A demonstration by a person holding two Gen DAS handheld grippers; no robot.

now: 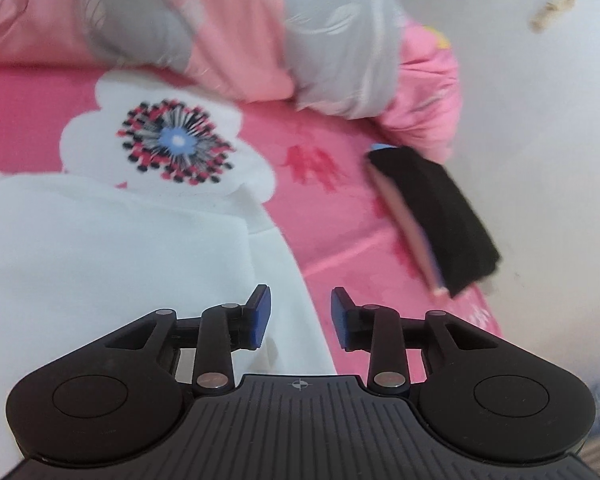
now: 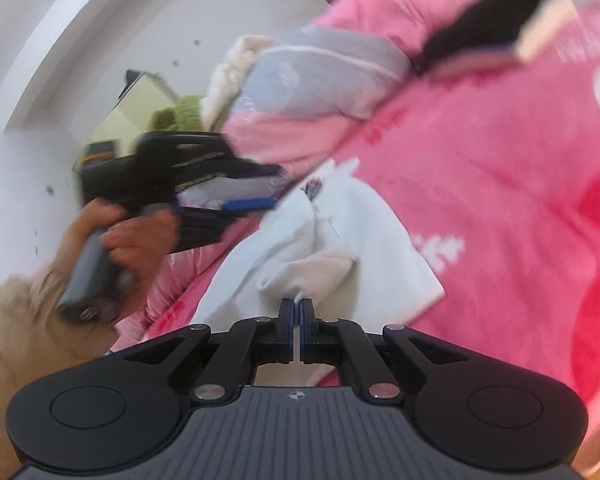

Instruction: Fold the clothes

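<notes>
A white garment [image 1: 120, 280] lies on the pink bedsheet [image 1: 332, 232] at the lower left of the left wrist view. My left gripper [image 1: 300, 308] hovers open over the garment's right edge, and its blue pads [image 1: 260, 312] press on nothing. In the right wrist view the same garment [image 2: 352, 224] lies bunched and partly folded over. My right gripper [image 2: 296, 302] is shut on a pinch of its cloth, which rises to the fingertips. The left gripper [image 2: 274, 186] shows there too, at the garment's far end, held by a hand [image 2: 140, 240].
A rolled pink and grey quilt [image 1: 228, 40] lies along the far side of the bed, with a pink pillow [image 1: 424, 92] beside it. A black folded item [image 1: 436, 208] rests near the bed's right edge by the white wall [image 1: 540, 120]. The sheet bears a large white flower print [image 1: 176, 144].
</notes>
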